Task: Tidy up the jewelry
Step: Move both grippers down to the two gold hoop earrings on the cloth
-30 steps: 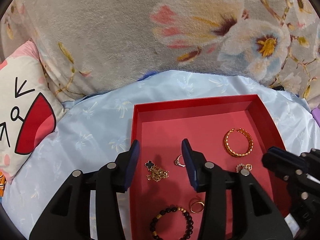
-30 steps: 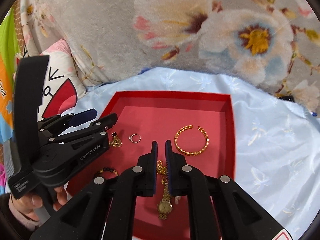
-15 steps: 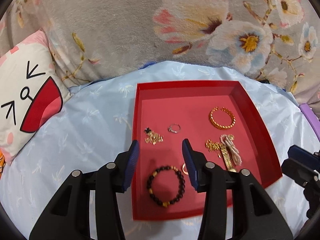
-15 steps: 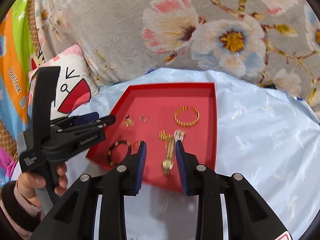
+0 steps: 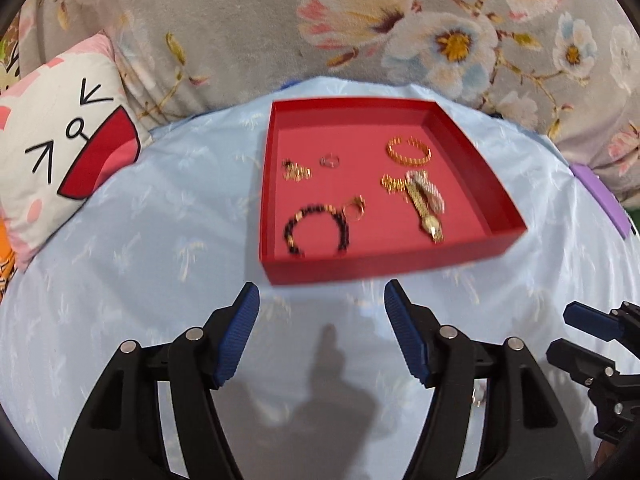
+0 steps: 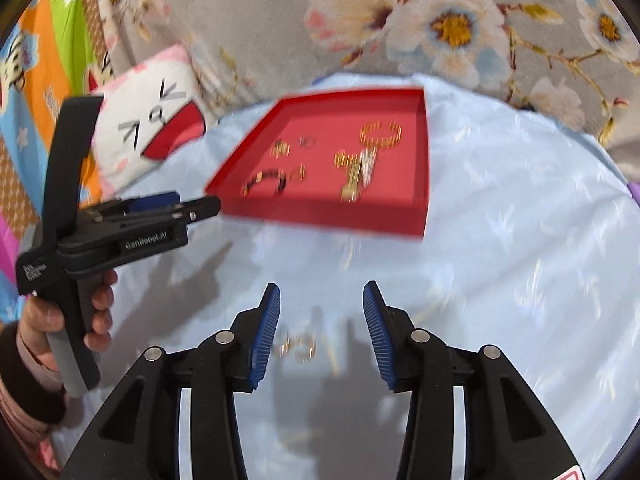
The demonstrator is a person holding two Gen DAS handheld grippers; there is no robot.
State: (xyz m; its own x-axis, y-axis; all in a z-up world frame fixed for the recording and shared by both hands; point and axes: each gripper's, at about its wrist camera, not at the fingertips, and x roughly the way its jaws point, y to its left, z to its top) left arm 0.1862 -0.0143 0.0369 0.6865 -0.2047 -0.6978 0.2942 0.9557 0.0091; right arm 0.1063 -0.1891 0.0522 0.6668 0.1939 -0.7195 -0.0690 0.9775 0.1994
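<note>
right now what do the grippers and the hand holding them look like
Both are black plastic with ribbed blue pads and silver pivot pins: the left gripper and the right gripper. Seen from the right wrist view, the left one has a white "GenRobot.AI" marking on its side, a small white label on its black pistol-style handle, and a grey trigger. The bare left hand wears a pink sleeve with a dark cuff.

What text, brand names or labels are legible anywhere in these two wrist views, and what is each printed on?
"GenRobot.AI": white lettering on the side of the left gripper, seen in the right wrist view; slightly blurred.
Small white label on that gripper's black handle: two or three lines, too small and blurred to read.
Cartoon lettering on the colourful cloth at far left: blurred and cut off, unreadable.
No text on the red tray, and none in the left wrist view.
</note>
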